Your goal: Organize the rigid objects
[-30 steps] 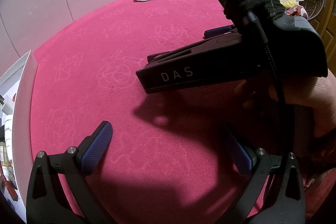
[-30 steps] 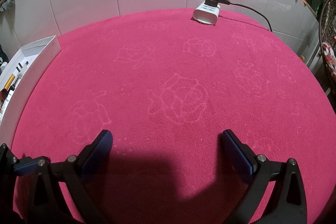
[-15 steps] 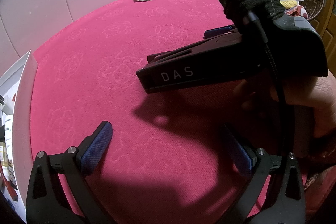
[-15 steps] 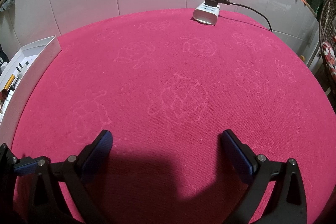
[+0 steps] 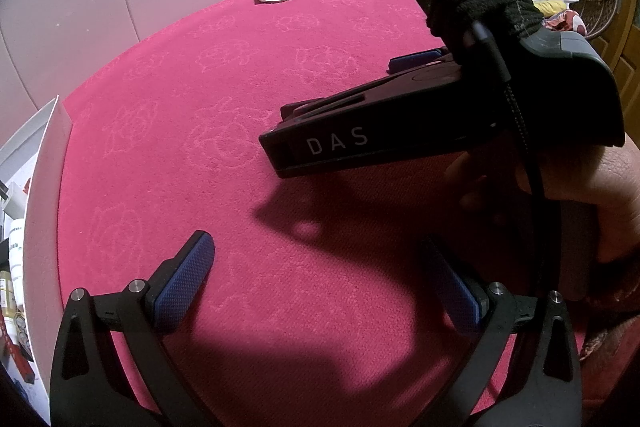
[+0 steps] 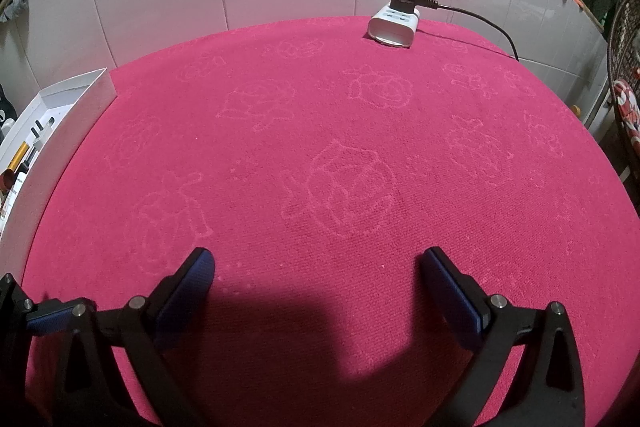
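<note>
The left gripper [image 5: 320, 283] and the right gripper [image 6: 318, 285] are both held over the pink rose-patterned cloth [image 6: 340, 147] with blue-padded fingers spread wide and nothing between them. The small rigid items [image 6: 28, 147] are located inside the white rectangular cardboard box [image 6: 76, 107] at the cloth's left edge. A white power strip [image 6: 394, 27] with a black plug lies at the far edge.

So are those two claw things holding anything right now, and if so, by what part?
Nothing is held. The left gripper and the right gripper are both open, with only the red tablecloth between their fingers.
</note>
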`<state>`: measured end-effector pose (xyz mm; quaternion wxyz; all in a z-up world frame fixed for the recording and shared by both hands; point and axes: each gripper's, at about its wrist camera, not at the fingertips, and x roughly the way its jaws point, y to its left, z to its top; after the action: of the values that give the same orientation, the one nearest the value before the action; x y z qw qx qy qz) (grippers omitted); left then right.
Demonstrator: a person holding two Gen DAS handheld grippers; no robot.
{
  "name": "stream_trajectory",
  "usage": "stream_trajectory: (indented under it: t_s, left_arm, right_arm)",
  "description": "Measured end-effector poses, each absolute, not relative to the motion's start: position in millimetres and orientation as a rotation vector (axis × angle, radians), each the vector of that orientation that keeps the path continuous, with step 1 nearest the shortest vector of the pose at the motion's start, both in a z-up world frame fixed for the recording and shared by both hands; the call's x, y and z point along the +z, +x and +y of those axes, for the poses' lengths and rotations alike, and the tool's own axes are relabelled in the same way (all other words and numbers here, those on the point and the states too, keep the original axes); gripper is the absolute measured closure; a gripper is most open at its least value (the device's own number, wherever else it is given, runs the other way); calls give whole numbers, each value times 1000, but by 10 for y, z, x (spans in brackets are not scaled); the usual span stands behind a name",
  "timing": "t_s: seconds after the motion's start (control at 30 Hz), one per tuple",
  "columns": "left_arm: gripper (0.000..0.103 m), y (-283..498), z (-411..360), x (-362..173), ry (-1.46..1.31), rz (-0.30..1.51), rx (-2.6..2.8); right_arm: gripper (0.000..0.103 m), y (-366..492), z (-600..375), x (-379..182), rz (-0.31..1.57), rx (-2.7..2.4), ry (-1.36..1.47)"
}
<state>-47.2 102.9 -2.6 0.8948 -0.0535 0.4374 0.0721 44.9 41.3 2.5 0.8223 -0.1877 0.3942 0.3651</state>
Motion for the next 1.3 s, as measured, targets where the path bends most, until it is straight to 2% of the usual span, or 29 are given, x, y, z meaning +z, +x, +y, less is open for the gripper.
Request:
stream_trajectory:
  t_s: [0.8, 1.1, 1.3]
  left_arm:
    - [0, -485, 1013, -16, -118, 906, 229]
    - [0, -1404, 1170, 902, -167, 646, 632]
    - [0, -2069, 1575, 1186, -226, 634, 1071]
  right_arm:
    - [0, 445, 417, 25, 838, 777, -399]
    - [0, 448, 424, 15, 838, 777, -399]
    - [0, 461, 433, 12, 838, 777, -400]
